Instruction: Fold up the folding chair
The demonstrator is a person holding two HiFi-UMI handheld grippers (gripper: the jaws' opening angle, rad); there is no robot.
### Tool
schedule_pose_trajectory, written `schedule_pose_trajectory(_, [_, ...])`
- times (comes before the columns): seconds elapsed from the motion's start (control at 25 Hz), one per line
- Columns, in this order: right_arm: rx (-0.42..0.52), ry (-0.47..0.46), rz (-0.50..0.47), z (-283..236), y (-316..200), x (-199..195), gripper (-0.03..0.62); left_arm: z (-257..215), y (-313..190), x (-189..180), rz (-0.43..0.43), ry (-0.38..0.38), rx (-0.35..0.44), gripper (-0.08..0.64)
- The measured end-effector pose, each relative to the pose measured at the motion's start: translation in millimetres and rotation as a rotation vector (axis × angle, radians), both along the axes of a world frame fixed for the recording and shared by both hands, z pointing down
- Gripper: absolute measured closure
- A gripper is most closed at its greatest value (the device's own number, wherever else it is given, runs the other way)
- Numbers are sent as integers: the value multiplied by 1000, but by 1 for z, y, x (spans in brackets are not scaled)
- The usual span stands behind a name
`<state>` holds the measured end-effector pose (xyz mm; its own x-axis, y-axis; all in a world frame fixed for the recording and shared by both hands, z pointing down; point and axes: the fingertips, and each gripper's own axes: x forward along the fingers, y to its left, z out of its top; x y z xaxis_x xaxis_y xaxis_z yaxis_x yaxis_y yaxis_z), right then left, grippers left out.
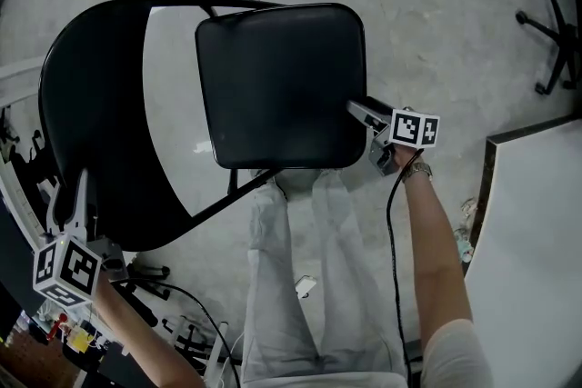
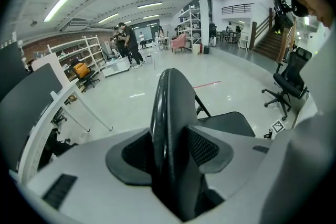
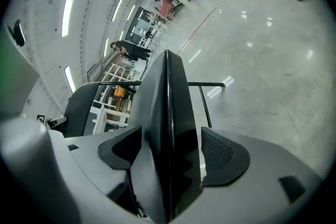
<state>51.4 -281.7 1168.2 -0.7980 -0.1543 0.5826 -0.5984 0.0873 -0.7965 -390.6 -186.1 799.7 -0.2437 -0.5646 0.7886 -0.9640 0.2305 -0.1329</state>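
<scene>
Folding chair (image 1: 264, 59): black, standing on the pale polished floor (image 1: 436, 14) just in front of the person's legs (image 1: 300, 286); it is unfolded.
Seat (image 1: 291, 104): flat and facing up in the middle of the head view, well apart from the backrest, with bare floor showing between them.
Backrest (image 1: 91, 123): curved panel on the left, its near end reaching the left gripper.
Frame tube (image 1: 214, 206): runs under the seat's near edge toward the near left.
Left gripper (image 1: 75, 200): clenched on the backrest's rim, both pads pressed against it.
Right gripper (image 1: 356, 111): at the seat's right edge, jaws spread with the edge between them; one pad stands visibly clear, so no grasp.
Done so far: by my reading, only the holds are being set up, with the backrest steadied and the seat edge bracketed.
Left to do: probably pinch the seat edge, swing the seat up toward the backrest, and bring the legs together flat.
Containers: none near the chair; the far shelving (image 2: 79, 55) in the left gripper view holds things too small to tell.
Surroundings: a white table (image 1: 536, 223) at the right, an office chair base (image 1: 550, 32) at the far right.
</scene>
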Motion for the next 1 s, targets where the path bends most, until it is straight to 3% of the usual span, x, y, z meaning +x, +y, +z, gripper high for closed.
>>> schedule_pose_trajectory(0.32, [-54, -127, -29, 12, 1, -12, 259, 1, -1, 0, 7, 0, 9, 344])
schedule_pose_trajectory(0.6, [-39, -82, -21, 11, 4, -14, 261, 1, -1, -3, 12, 7, 9, 344])
schedule_pose_trajectory(1.0, [-30, -18, -51, -31, 15, -45, 261, -9, 12, -48, 19, 52, 36, 344])
